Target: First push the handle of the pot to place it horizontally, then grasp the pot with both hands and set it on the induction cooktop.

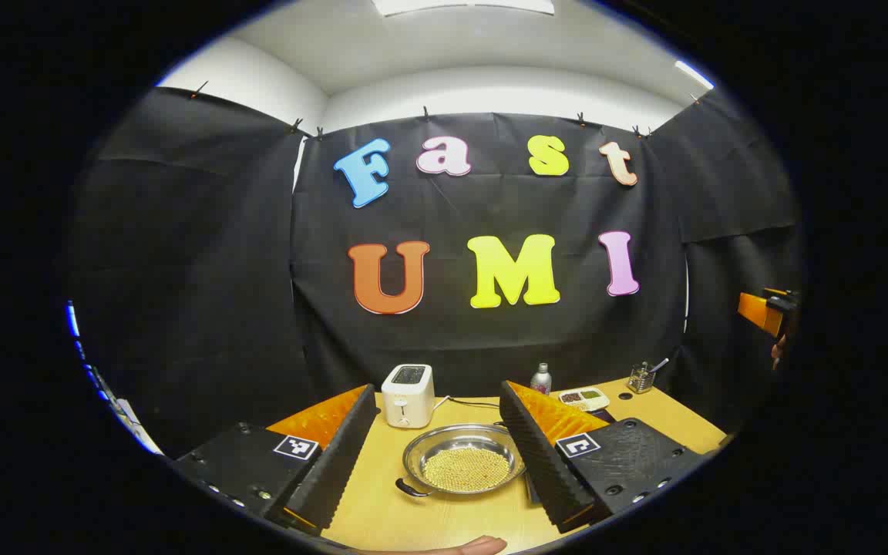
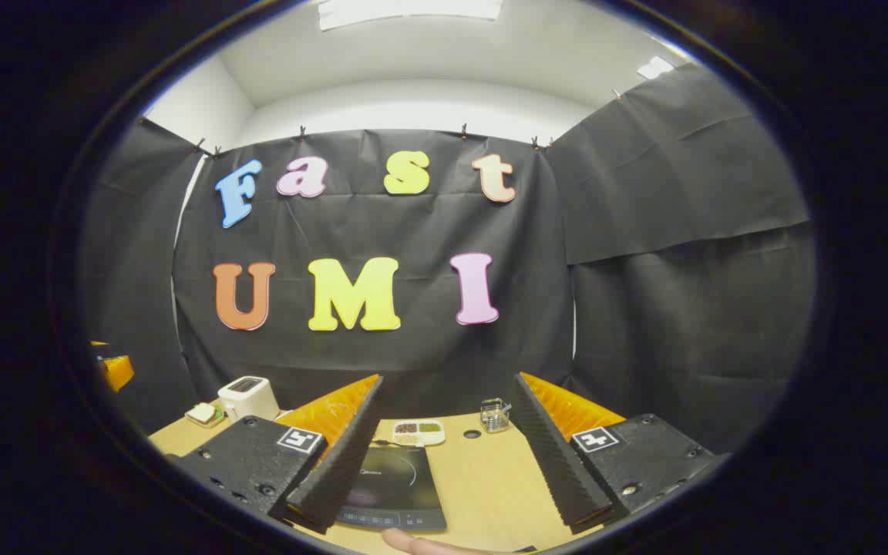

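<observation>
In the left gripper view, the left tool (image 1: 436,455) hangs above the light wooden table (image 1: 428,524) with its two fingers spread wide and nothing between them. Straight ahead of it, framed in the gap between the fingers, sits the shallow round stainless-steel pot filled with small yellow grains (image 1: 465,459). One dark loop handle (image 1: 407,488) shows on the rim, on the side nearer the tool and off toward its left finger, so the pot's handle axis appears to run at a slant rather than straight across the tool's line of sight; the opposite handle is hidden behind the right finger. Beyond the pot stands a white two-slot toaster (image 1: 408,395). The left tool looks the nearer one to the pot, so the push on the handle probably falls to it. In the right gripper view, the right tool (image 2: 444,462) is likewise open and empty, and the flat black glass induction cooktop (image 2: 396,486) lies just ahead, partly under its left finger. A pale brand mark on the cooktop's glass and the markings along its control strip are too small to read; each tool carries a square black-and-white marker tag (image 2: 300,440) rather than words.
</observation>
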The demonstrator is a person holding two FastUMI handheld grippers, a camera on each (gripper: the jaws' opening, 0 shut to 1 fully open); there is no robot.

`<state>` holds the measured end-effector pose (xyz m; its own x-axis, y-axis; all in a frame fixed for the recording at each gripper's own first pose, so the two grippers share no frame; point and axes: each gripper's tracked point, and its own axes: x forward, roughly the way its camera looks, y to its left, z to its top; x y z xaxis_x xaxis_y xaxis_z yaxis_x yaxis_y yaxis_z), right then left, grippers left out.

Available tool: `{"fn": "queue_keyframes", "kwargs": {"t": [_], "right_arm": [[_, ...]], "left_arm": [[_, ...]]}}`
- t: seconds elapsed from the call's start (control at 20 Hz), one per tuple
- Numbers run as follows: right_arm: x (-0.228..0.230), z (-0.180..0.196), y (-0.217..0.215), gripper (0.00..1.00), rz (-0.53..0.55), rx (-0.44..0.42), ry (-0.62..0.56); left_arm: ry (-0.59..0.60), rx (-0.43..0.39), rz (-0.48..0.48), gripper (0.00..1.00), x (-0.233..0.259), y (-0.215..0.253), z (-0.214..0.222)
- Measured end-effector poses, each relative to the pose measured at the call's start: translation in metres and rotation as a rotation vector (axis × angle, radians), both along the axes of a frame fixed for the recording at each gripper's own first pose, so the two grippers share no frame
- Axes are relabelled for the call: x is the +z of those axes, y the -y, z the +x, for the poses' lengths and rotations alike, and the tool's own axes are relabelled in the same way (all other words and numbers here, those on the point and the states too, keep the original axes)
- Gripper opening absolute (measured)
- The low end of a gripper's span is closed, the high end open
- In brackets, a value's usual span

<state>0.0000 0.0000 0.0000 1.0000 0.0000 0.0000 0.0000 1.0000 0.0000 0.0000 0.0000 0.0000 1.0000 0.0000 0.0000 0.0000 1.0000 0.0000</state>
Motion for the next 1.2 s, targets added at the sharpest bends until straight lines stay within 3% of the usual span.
{"fn": "queue_keyframes", "kwargs": {"t": [0.3, 0.55, 1.05, 1.15, 1.2], "right_arm": [[0.000, -0.005, 0.000, 1.00, -0.012, 0.013, -0.006], [0.004, -0.008, 0.010, 1.00, -0.021, 0.001, 0.008], [0.007, -0.017, 0.008, 1.00, -0.028, 0.025, 0.037], [0.005, -0.017, 0.007, 1.00, -0.034, 0.027, 0.038], [0.005, -0.017, 0.006, 1.00, -0.036, 0.029, 0.038]], "left_arm": [[0.016, -0.004, -0.032, 0.96, 0.004, -0.001, 0.000], [0.042, -0.054, -0.069, 0.96, 0.011, 0.015, -0.005], [0.082, -0.072, -0.057, 0.96, 0.012, 0.024, -0.005], [0.071, -0.076, -0.044, 0.94, 0.008, 0.024, -0.001], [0.053, -0.084, -0.042, 0.76, 0.002, 0.025, 0.000]]}}
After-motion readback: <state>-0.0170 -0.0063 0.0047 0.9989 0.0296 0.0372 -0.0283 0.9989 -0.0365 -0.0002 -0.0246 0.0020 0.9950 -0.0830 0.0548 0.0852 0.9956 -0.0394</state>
